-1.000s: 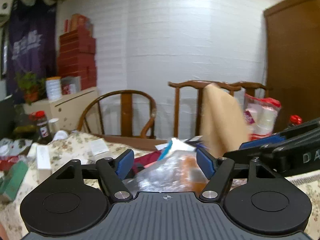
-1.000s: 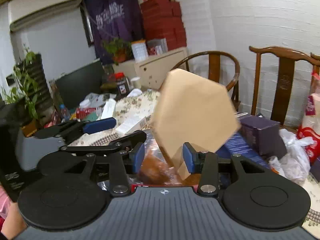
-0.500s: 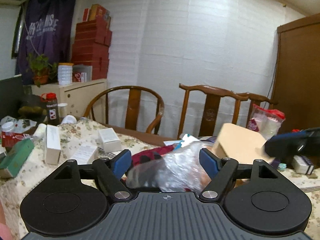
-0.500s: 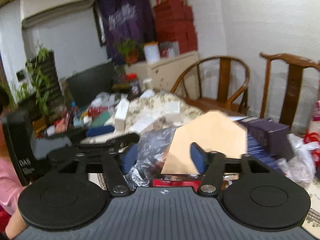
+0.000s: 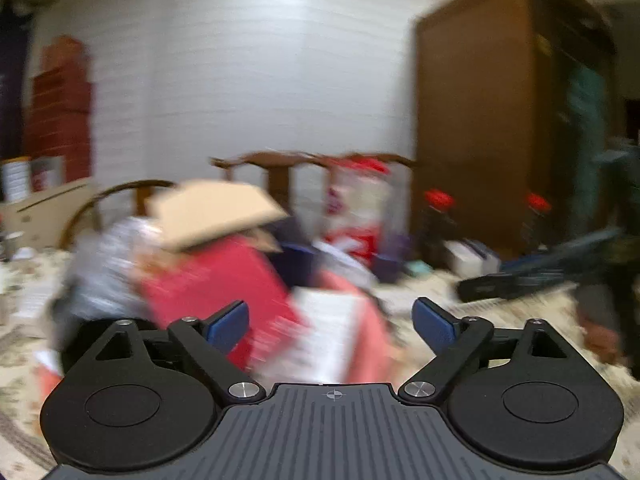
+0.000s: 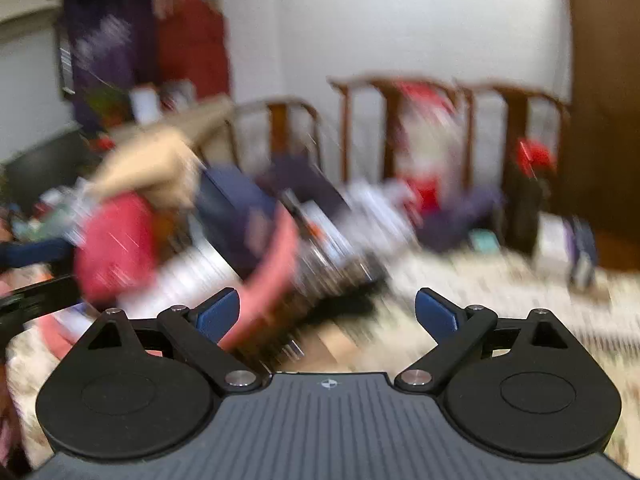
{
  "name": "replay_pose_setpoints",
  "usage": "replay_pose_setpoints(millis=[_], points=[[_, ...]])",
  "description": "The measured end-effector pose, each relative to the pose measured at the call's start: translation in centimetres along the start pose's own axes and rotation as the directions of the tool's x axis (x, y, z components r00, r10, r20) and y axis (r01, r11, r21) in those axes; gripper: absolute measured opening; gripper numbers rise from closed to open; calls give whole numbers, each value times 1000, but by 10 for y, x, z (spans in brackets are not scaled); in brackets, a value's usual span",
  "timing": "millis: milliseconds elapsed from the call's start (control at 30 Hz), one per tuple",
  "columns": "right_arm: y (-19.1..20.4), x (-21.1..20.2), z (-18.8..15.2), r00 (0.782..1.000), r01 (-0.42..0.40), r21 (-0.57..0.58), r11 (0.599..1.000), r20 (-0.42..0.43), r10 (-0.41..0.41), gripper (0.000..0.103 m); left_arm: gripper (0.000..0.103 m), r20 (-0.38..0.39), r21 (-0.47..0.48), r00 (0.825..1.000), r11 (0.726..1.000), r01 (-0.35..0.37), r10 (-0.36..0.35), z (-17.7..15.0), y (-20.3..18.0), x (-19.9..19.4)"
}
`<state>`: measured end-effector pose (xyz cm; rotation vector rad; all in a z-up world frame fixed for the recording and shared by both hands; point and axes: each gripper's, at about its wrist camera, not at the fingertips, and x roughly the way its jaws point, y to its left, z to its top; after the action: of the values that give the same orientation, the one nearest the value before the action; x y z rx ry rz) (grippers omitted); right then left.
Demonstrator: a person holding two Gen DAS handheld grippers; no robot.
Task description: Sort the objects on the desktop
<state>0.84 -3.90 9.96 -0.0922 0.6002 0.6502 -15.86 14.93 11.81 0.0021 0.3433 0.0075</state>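
- Blur smears both views, so I judge a misread likely: the flat tan cardboard piece (image 5: 212, 212) sits loosely atop a crinkled clear plastic bag (image 5: 100, 264) and red printed packet (image 5: 224, 280) on the floral-cloth worktop (image 6: 480, 280), and could slide off.
- Left tongs (image 5: 332, 320): jaws opening, wide apart, gripping nothing; the red packet lies just ahead.
- Right tongs (image 6: 328, 312): jaws opening, wide, empty above the pile.
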Motion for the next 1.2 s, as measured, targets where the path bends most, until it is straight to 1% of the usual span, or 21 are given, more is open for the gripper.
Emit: replay_pose_setpoints(millis=[67, 133, 200, 233, 333, 433, 533, 600, 633, 700, 767, 800, 833, 900, 933, 1000, 1033, 1067, 1133, 1167, 1200], points=[[-13, 18, -14, 997, 42, 31, 999, -72, -40, 96, 97, -41, 42, 999, 998, 35, -34, -15, -24, 7], [-19, 47, -17, 986, 77, 84, 993, -154, -63, 96, 97, -79, 78, 995, 995, 63, -57, -33, -41, 12], [-25, 76, -16, 969, 100, 167, 981, -238, -58, 95, 97, -111, 114, 992, 991, 76, -63, -50, -54, 16], [-30, 90, -14, 964, 109, 222, 969, -263, -48, 94, 97, -118, 126, 991, 989, 82, -67, -55, -58, 17], [-38, 122, -4, 955, 132, 316, 939, -295, -34, 94, 97, -148, 151, 987, 985, 88, -65, -71, -64, 24], [-32, 153, 8, 941, 181, 340, 923, -333, -61, 94, 97, -163, 154, 984, 983, 99, -73, -77, -64, 31], [-34, 168, 16, 948, 167, 413, 895, -316, -31, 93, 97, -158, 148, 984, 984, 102, -78, -80, -61, 37], [-34, 179, 24, 946, 184, 439, 879, -322, -37, 94, 97, -156, 145, 985, 984, 102, -79, -82, -58, 41], [-37, 184, 26, 945, 180, 459, 870, -327, -22, 93, 97, -153, 145, 985, 984, 100, -77, -81, -58, 42], [-44, 193, 25, 938, 160, 527, 834, -344, 38, 87, 97, -134, 173, 989, 981, 93, -70, -82, -60, 39], [-55, 199, 19, 925, 163, 606, 778, -368, 92, 82, 97, -132, 170, 989, 981, 90, -68, -83, -59, 38], [-59, 200, 16, 923, 164, 633, 756, -369, 109, 78, 97, -132, 163, 988, 982, 100, -78, -83, -58, 37], [-62, 198, 14, 922, 184, 640, 746, -375, 94, 66, 98, -136, 155, 987, 982, 108, -87, -82, -58, 38], [-65, 196, 15, 922, 204, 615, 762, -383, 63, 65, 98, -138, 141, 986, 983, 117, -97, -82, -56, 38], [-64, 196, 16, 915, 213, 593, 777, -400, 55, 66, 98, -138, 137, 985, 983, 121, -102, -82, -56, 39], [-57, 200, 21, 904, 187, 543, 819, -421, 73, 66, 98, -137, 134, 985, 984, 121, -102, -81, -55, 39], [-54, 201, 23, 904, 186, 531, 826, -422, 68, 66, 98, -138, 133, 985, 984, 122, -104, -82, -55, 38], [-50, 202, 25, 905, 205, 527, 825, -424, 46, 68, 98, -140, 131, 984, 984, 124, -105, -82, -55, 38], [-45, 211, 25, 891, 244, 510, 825, -454, 17, 69, 98, -146, 124, 984, 984, 124, -105, -83, -54, 38], [-43, 212, 25, 894, 250, 501, 828, -449, 1, 69, 98, -149, 119, 983, 985, 123, -105, -84, -53, 38], [-41, 214, 26, 891, 260, 495, 829, -454, -9, 69, 98, -152, 116, 983, 986, 123, -105, -85, -53, 38]])
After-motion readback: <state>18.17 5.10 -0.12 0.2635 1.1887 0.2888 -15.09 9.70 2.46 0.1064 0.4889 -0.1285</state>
